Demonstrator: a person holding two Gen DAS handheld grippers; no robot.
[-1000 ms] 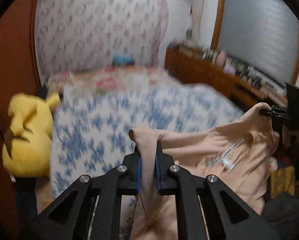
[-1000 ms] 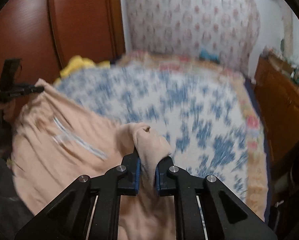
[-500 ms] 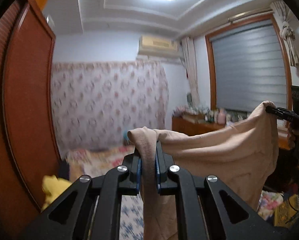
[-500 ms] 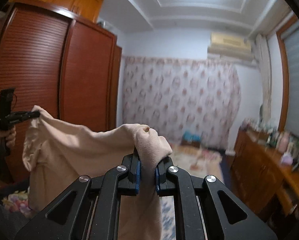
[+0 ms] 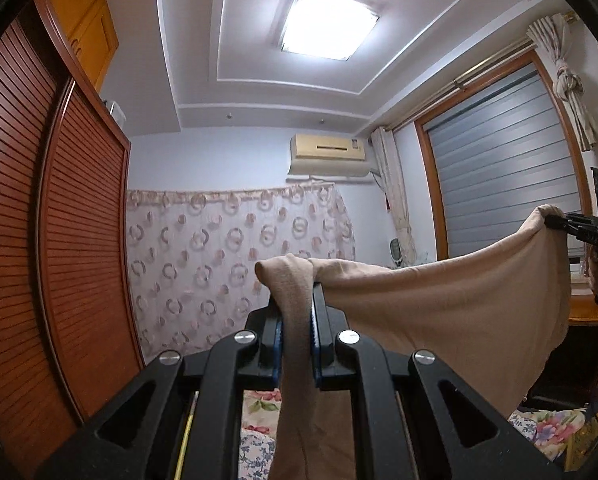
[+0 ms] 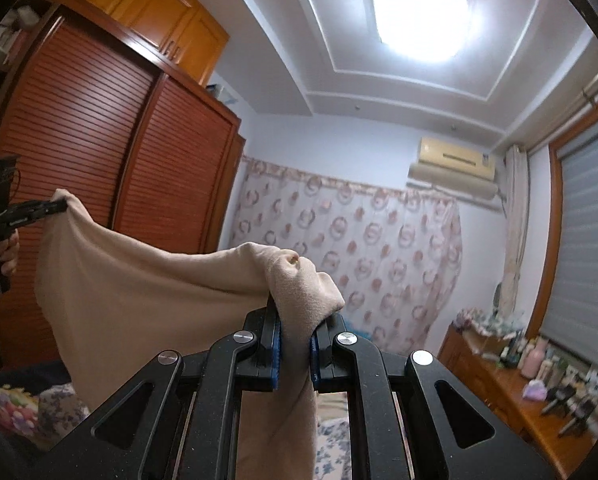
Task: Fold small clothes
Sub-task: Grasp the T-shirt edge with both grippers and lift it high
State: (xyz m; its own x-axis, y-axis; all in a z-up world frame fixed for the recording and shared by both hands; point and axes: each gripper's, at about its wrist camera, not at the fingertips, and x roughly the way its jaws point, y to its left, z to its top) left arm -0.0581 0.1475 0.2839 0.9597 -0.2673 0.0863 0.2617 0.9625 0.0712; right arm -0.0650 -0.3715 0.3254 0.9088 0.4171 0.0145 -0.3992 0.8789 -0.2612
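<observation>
The beige shirt [image 5: 451, 312] is held up in the air, one corner pinched in the left tongs [image 5: 296, 320], another in the right tongs [image 6: 295, 334]. Looks like the spreading-out step; next it probably needs laying flat on the bed.

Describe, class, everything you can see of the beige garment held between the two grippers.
The beige garment looks like a soft, plain knit, with no print showing. It hangs in the air, spread between two pinch points: the left gripper is shut on one bunched corner, the right gripper on another. Its top edge sags slightly between them, and the rest drapes down in loose folds. Only the grippers visibly touch it.
</observation>
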